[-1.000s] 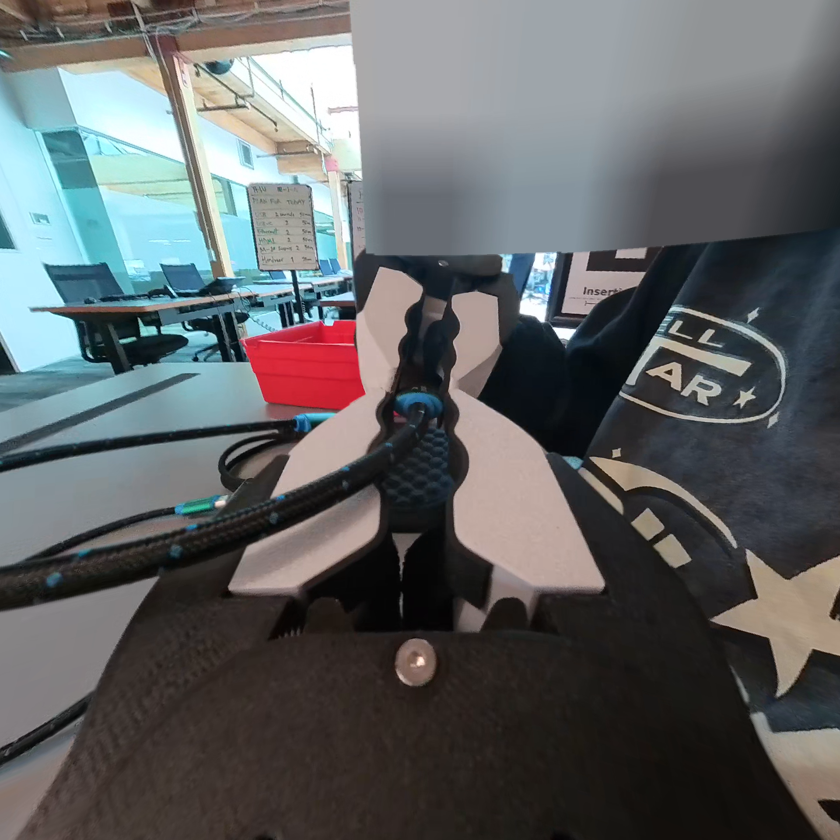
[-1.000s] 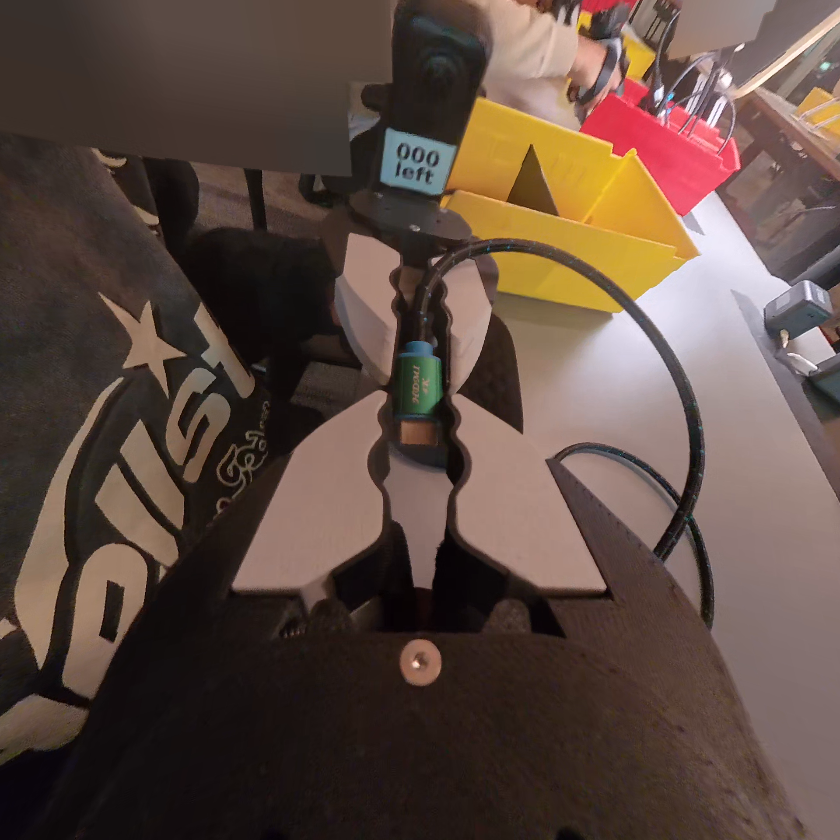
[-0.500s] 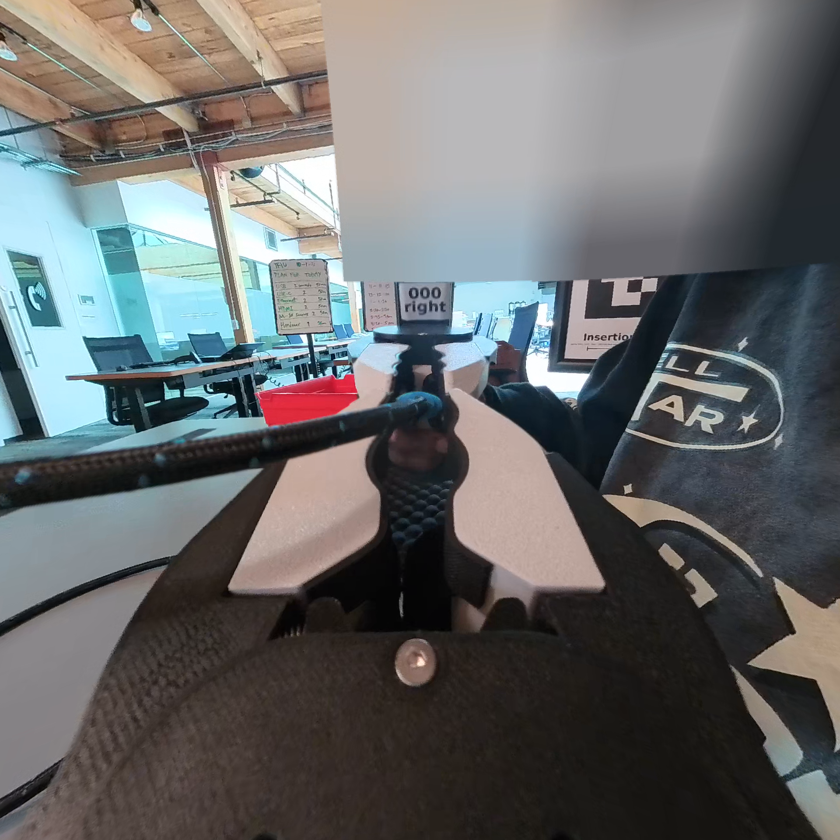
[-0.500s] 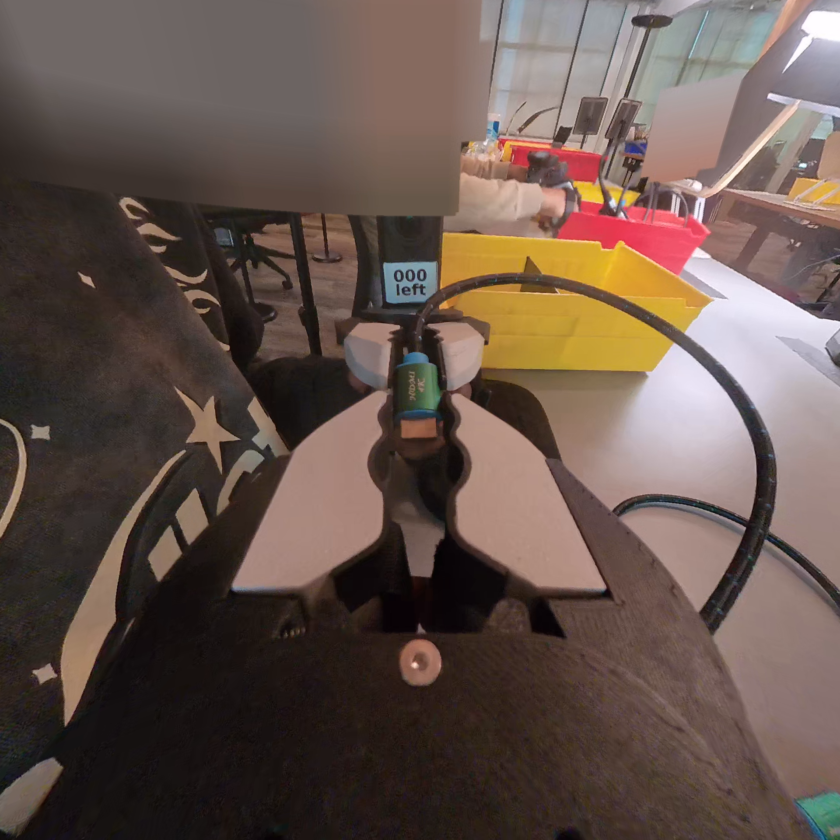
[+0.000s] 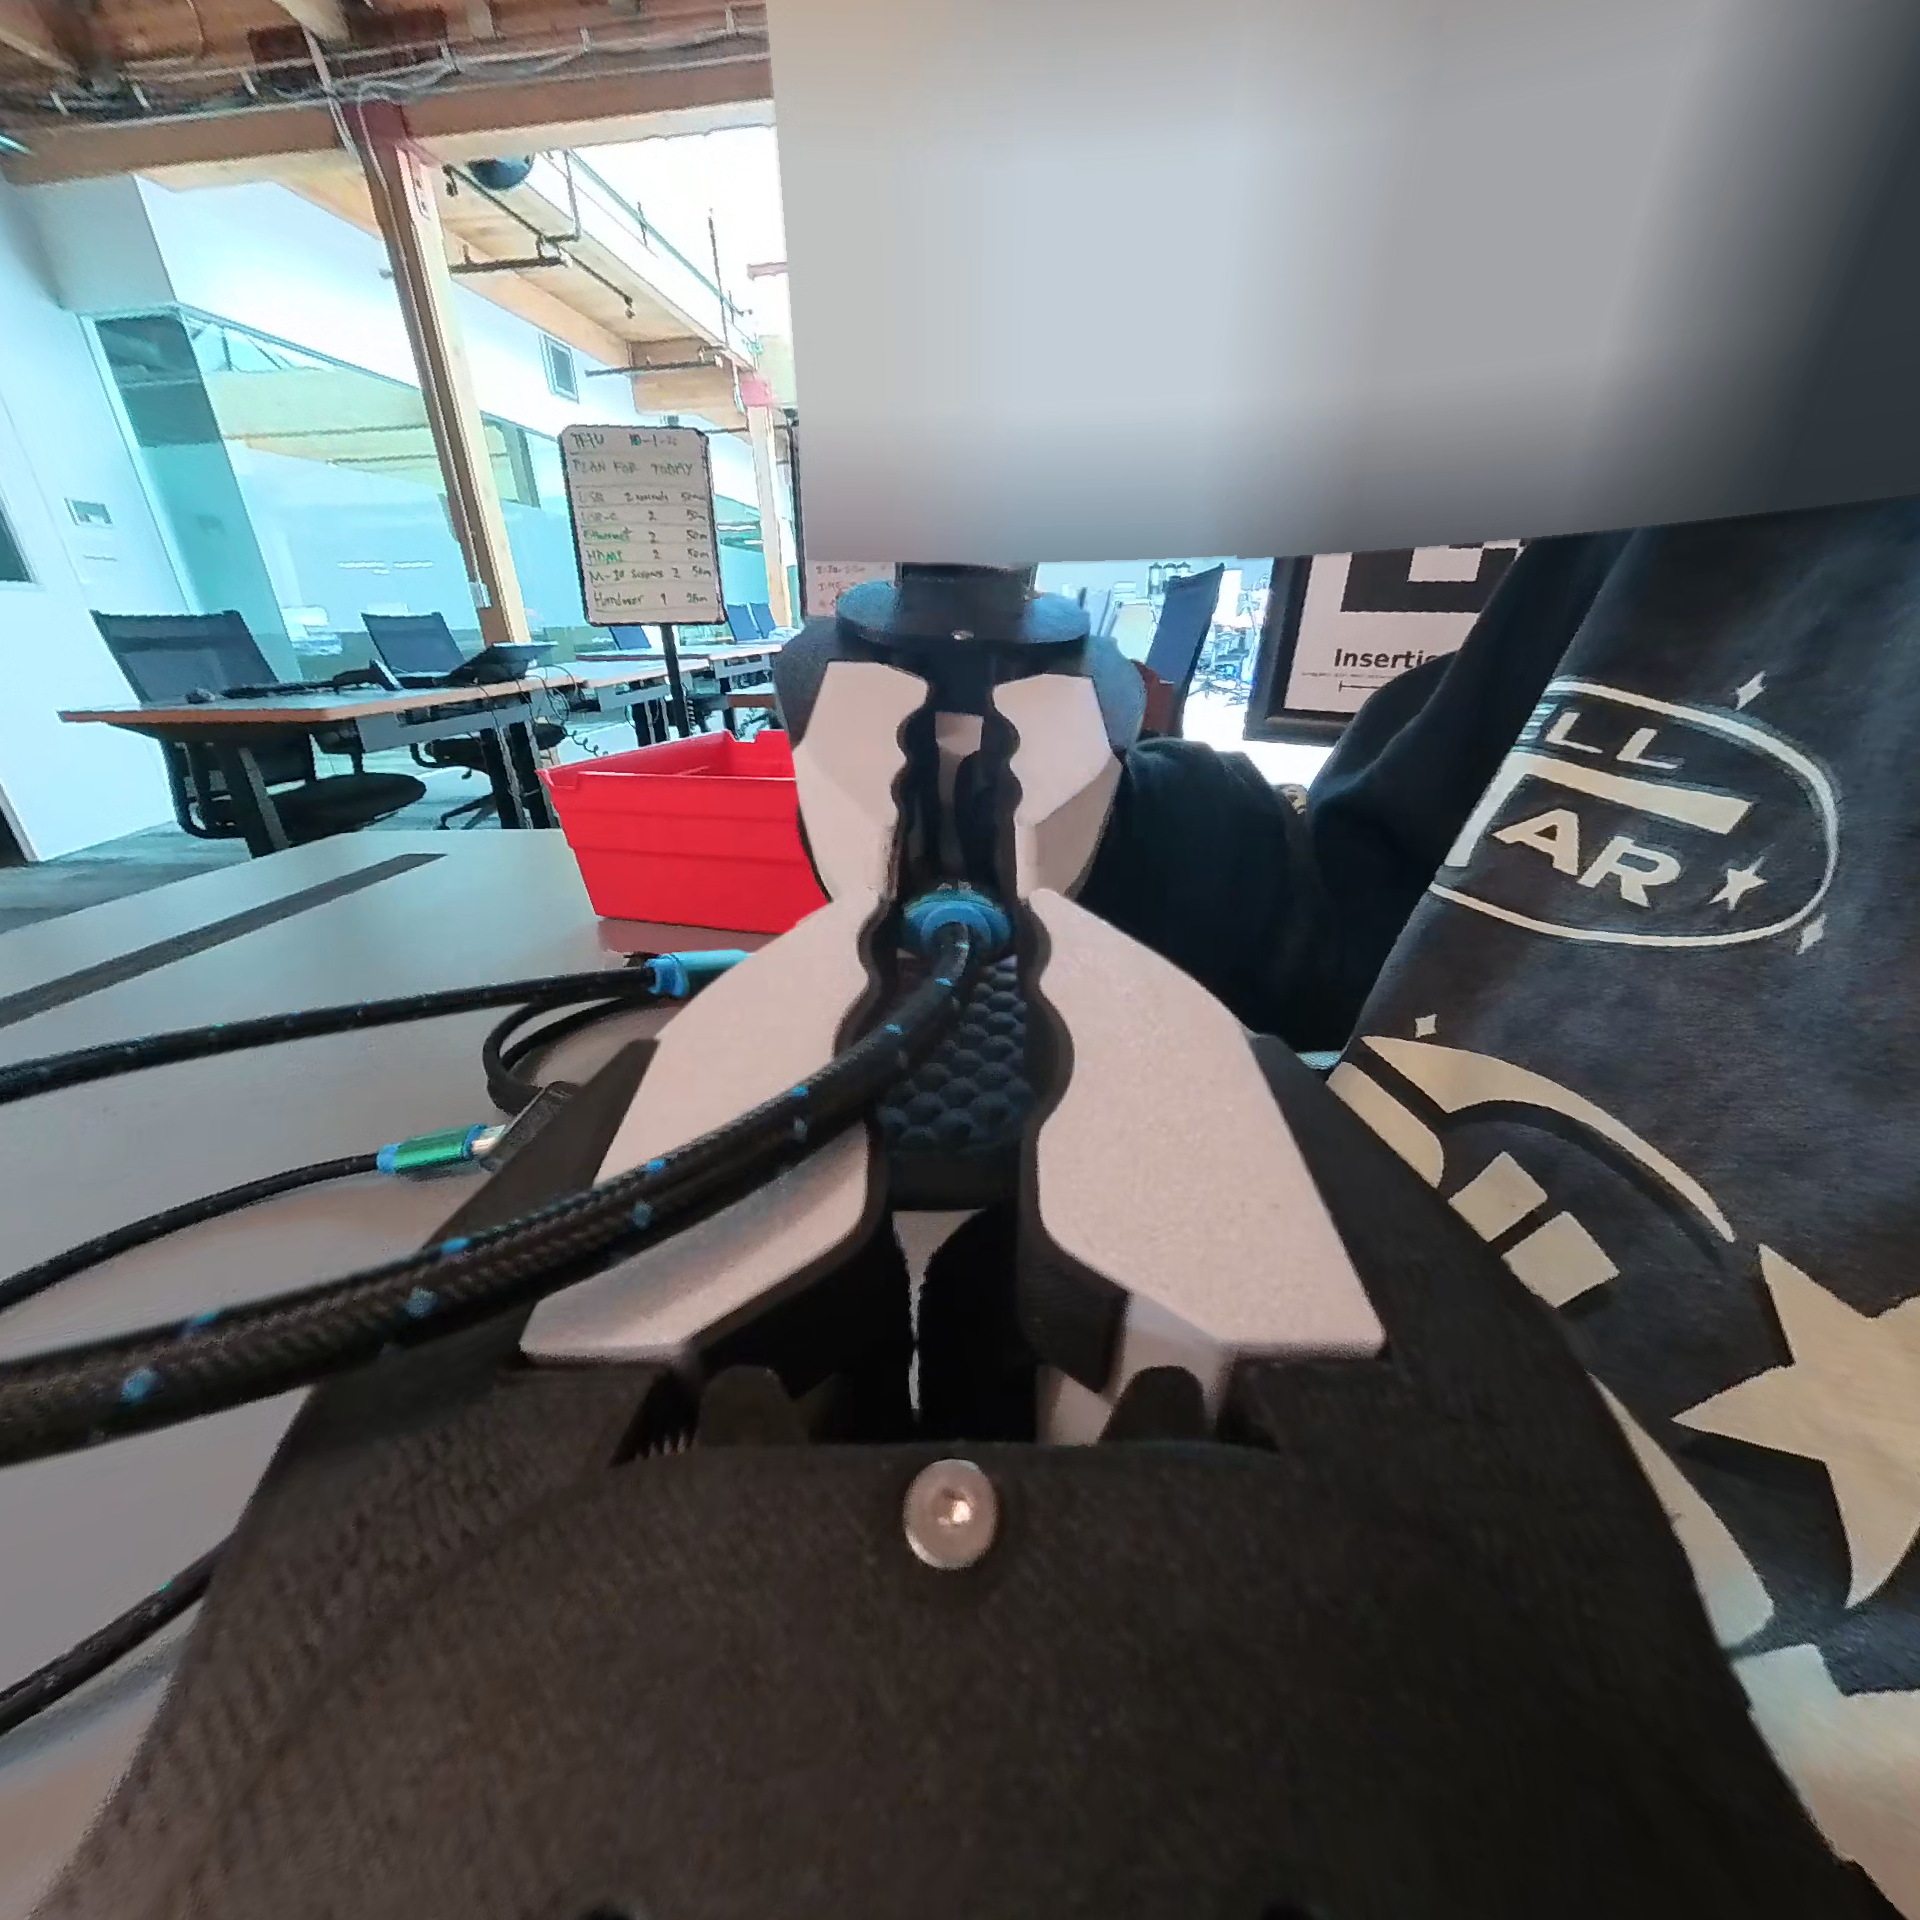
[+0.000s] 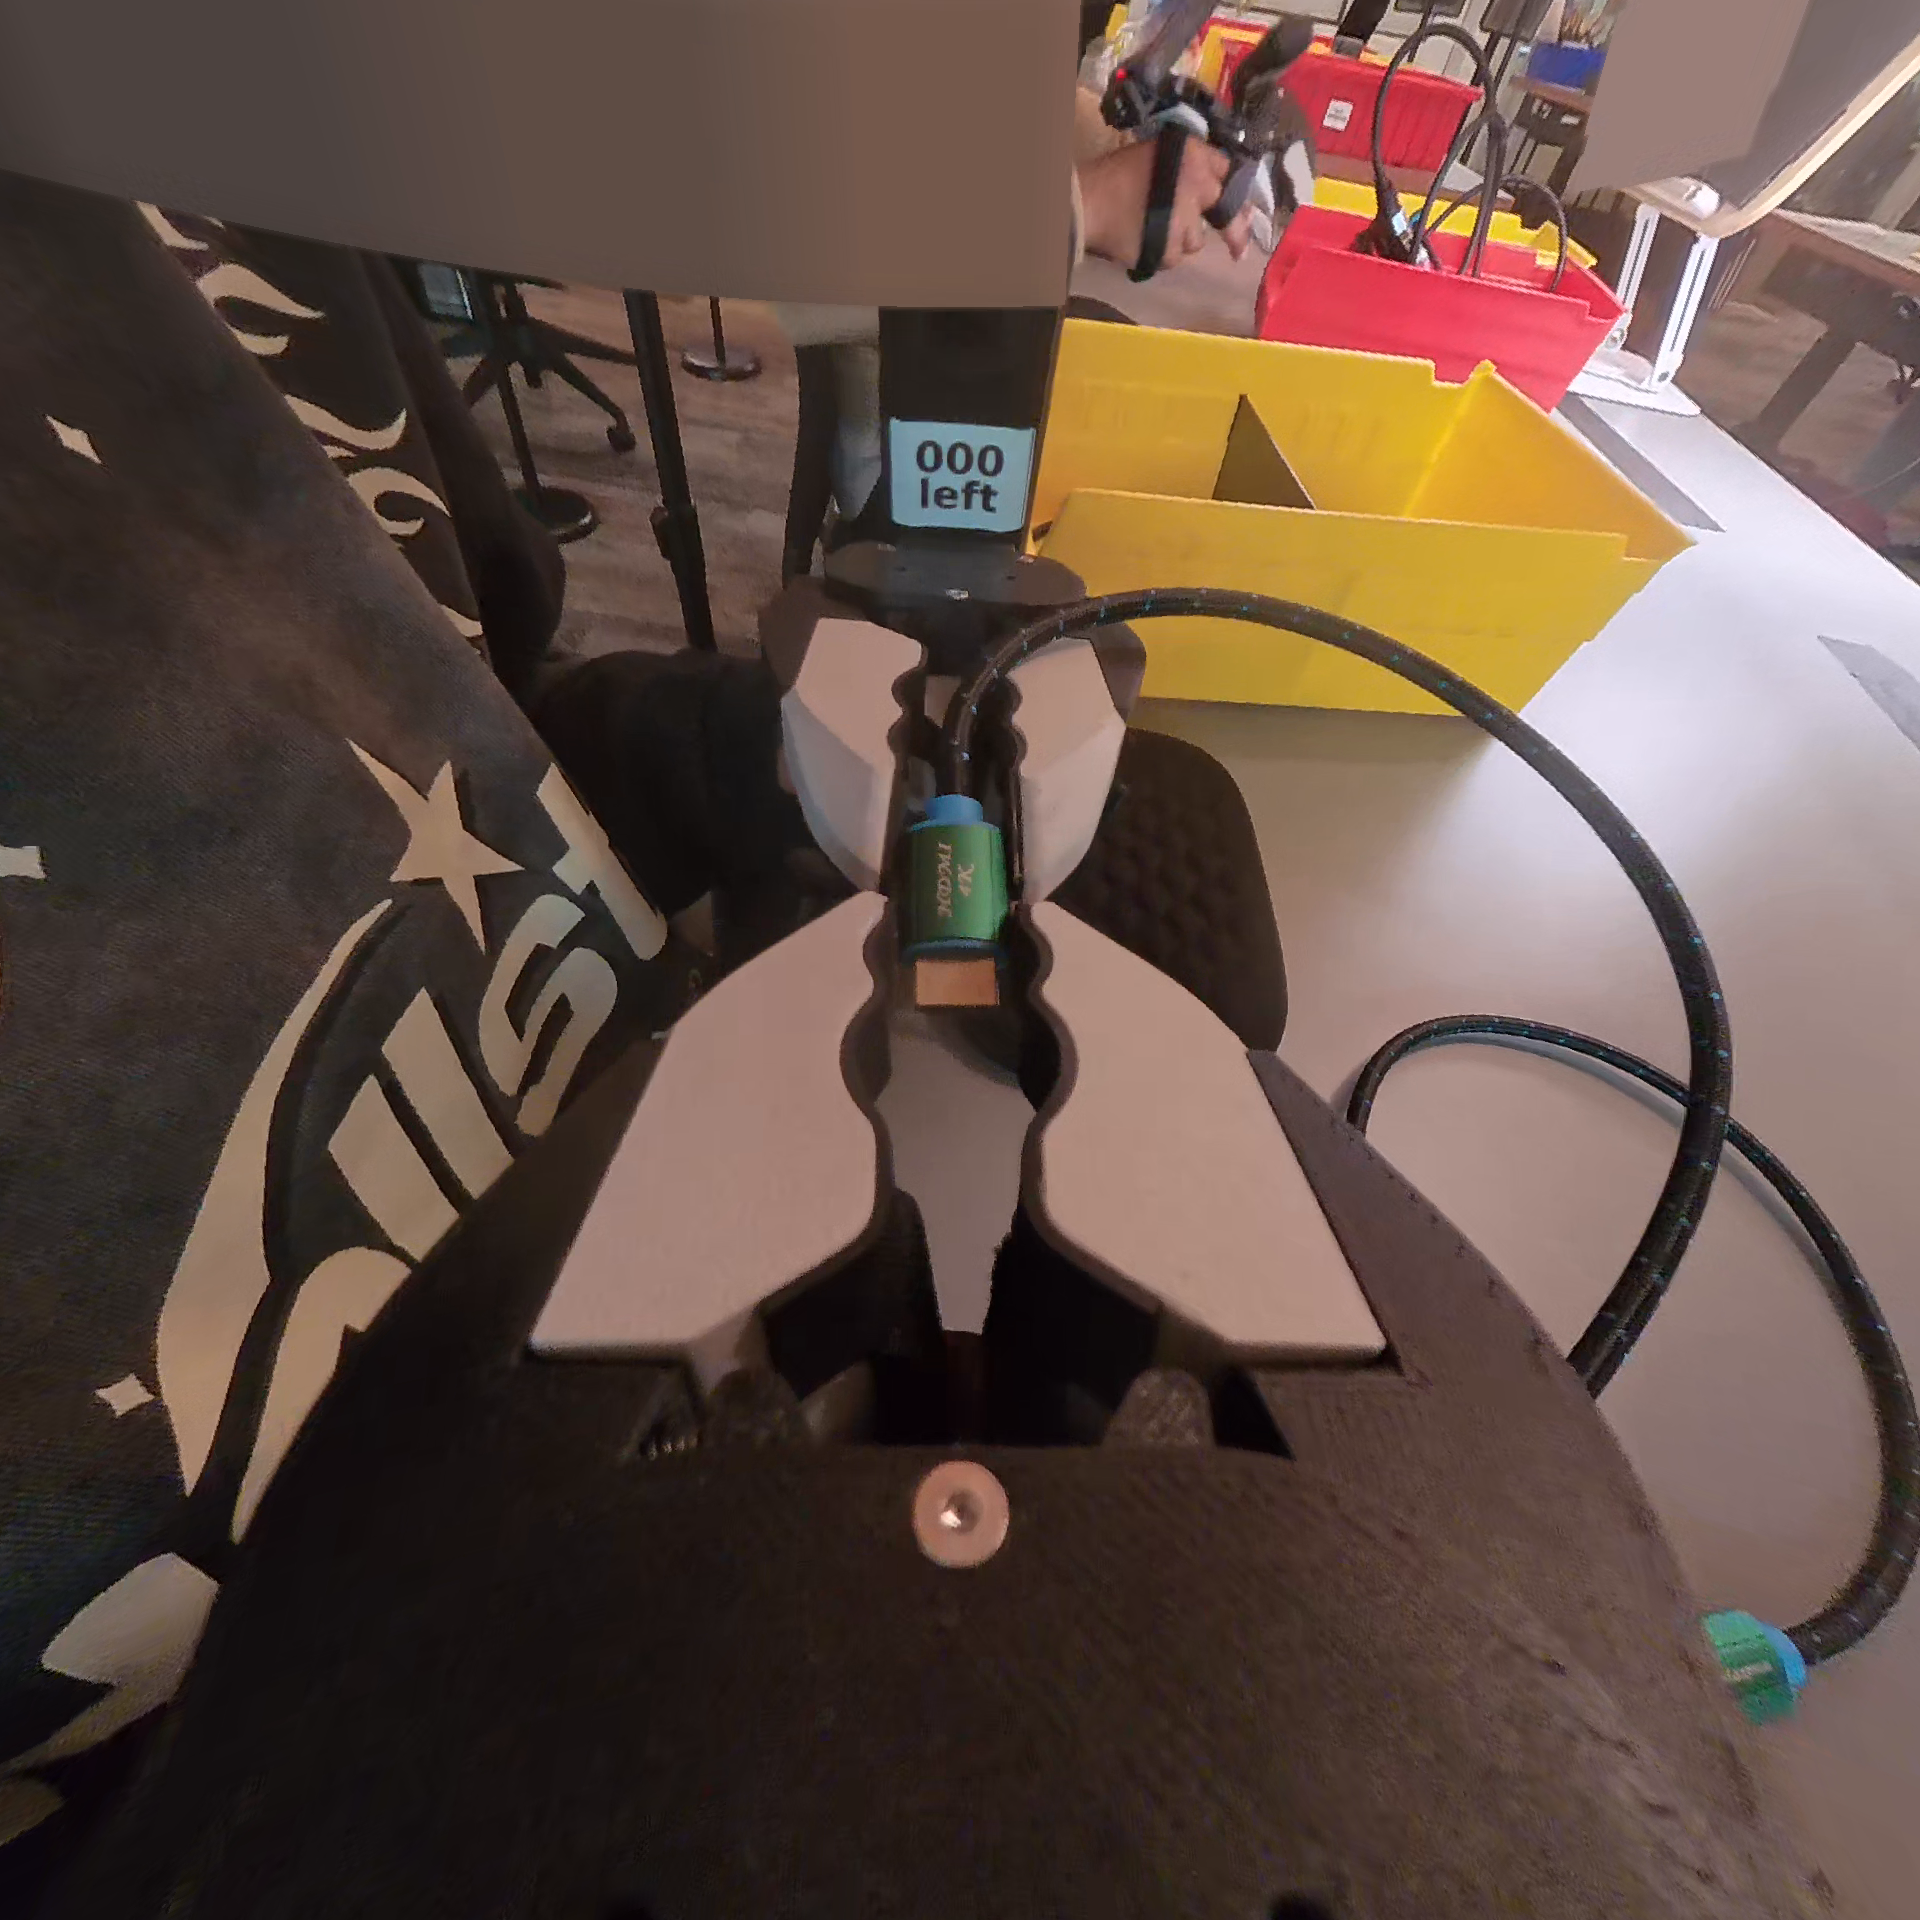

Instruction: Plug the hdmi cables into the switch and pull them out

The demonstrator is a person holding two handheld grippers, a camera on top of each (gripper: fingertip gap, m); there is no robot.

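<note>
Left wrist view, left gripper [image 5: 951, 925] closed on blue-collared plug [image 5: 940, 923] of black braided cable [image 5: 520, 1247] trailing toward 8 o'clock, right wrist view, right gripper [image 6: 951, 914] clamped around green metal HDMI plug [image 6: 951, 894], grey table [image 6: 1455, 883] at 3 o'clock.

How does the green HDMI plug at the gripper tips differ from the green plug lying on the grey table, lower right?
The held green HDMI plug is raised at the tips of the left gripper; the loose green plug lies on the grey table. The held one shows its metal tip; the loose one's is hidden. Both have blue collars and black braided cable.
</note>
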